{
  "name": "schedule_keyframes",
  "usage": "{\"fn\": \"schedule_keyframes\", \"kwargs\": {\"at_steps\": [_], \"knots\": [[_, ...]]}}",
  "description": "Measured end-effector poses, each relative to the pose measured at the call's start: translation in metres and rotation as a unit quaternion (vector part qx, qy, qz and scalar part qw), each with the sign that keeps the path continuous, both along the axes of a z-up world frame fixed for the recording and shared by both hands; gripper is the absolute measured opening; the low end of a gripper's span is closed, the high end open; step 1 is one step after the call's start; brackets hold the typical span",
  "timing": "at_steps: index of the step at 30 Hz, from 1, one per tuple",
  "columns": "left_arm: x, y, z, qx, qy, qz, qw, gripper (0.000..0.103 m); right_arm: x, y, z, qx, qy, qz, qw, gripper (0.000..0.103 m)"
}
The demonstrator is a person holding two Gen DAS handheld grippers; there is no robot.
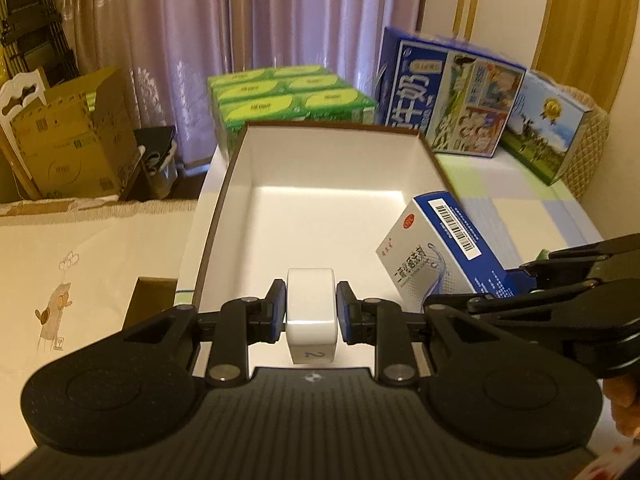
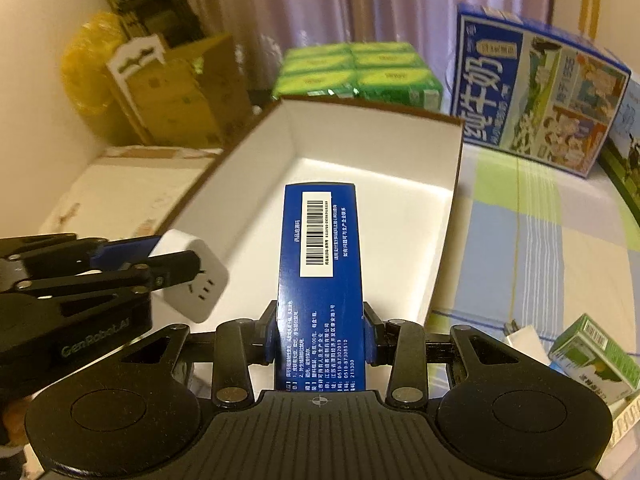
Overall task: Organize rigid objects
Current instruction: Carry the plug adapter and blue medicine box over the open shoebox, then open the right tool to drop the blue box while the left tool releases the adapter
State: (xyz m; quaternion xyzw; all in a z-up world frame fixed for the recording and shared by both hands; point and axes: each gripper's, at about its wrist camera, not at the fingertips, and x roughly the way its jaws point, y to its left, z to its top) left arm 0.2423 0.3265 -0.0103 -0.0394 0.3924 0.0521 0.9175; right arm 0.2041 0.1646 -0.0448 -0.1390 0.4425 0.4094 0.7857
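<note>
My left gripper (image 1: 311,314) is shut on a white plug adapter (image 1: 311,312) and holds it over the near end of an open white-lined box (image 1: 328,152). The adapter also shows in the right wrist view (image 2: 192,276), socket face toward the camera. My right gripper (image 2: 320,336) is shut on a blue and white medicine box (image 2: 322,264) with a barcode label and holds it over the same open box (image 2: 360,152). The medicine box also shows in the left wrist view (image 1: 444,244), tilted at the open box's right rim. Inside, the open box shows only its white floor.
Behind the open box stand a green pack of cartons (image 1: 288,96) and a blue milk carton case (image 1: 448,92). A small green box (image 2: 596,356) and a white item (image 2: 524,340) lie on the checked cloth at right. A cardboard box (image 1: 72,136) stands left by the curtains.
</note>
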Motion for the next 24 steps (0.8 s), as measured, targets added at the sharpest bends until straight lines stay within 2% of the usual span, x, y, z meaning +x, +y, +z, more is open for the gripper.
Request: {"fn": "schedule_keyframes", "kwargs": {"at_steps": [8, 14, 16, 18, 24], "knots": [[0.016, 0.012, -0.024, -0.003, 0.031, -0.009, 0.9995, 0.022, 0.007, 0.023, -0.025, -0.055, -0.008, -0.057, 0.997, 0.036], [0.025, 0.015, -0.033, -0.007, 0.043, -0.016, 0.9989, 0.022, 0.011, 0.034, -0.036, -0.071, -0.021, -0.085, 0.994, 0.037], [0.026, 0.017, -0.036, -0.008, 0.046, -0.018, 0.9988, 0.022, 0.013, 0.035, -0.038, -0.066, -0.015, -0.079, 0.995, 0.039], [0.028, 0.017, -0.038, -0.008, 0.049, -0.019, 0.9986, 0.022, 0.015, 0.034, -0.038, -0.059, -0.003, -0.073, 0.996, 0.051], [0.034, 0.020, -0.045, -0.010, 0.061, -0.024, 0.9978, 0.022, 0.015, 0.029, -0.034, -0.048, 0.009, -0.060, 0.997, 0.054]]}}
